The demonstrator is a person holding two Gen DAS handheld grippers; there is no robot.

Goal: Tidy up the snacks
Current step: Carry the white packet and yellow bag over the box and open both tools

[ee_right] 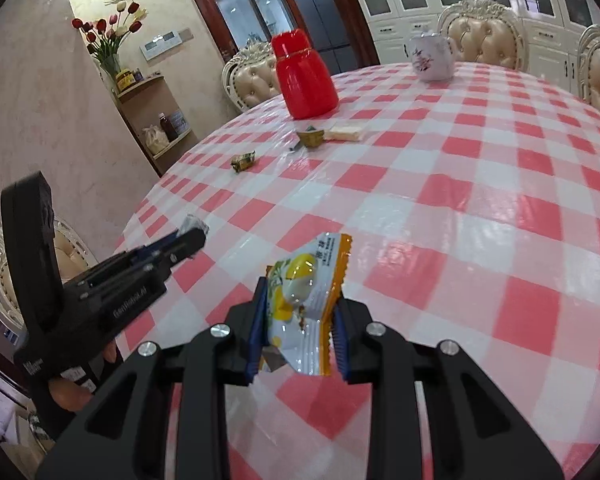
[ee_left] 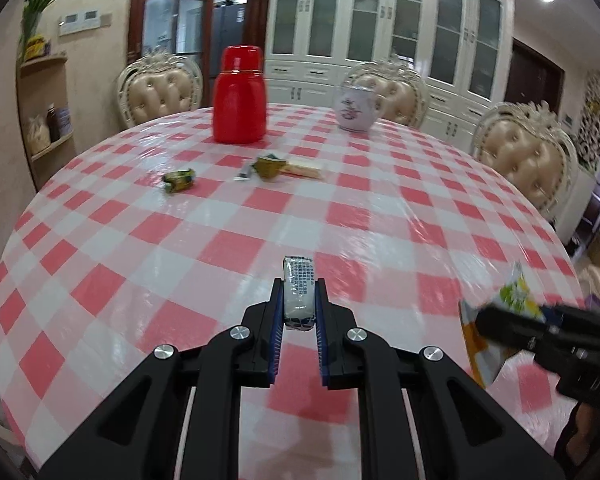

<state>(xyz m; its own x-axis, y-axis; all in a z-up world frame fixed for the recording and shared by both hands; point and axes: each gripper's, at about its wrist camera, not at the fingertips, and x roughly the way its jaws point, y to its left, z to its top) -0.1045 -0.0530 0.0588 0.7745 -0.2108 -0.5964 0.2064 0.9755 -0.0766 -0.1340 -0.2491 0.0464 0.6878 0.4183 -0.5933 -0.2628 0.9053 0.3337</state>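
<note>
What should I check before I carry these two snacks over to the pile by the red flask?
1. Left gripper hold on the white bar snack: ok, clamped between both pads.
2. Right gripper hold on the yellow-orange packet: ok, though the packet sits tilted.
3. Gap between the two grippers: ok, apart in both views.
4. Path across the checked tablecloth to the snack pile: ok, bare cloth.
5. Green candy clear of the route: ok, off to the left.
6. Room beside the red flask: cannot tell.
</note>
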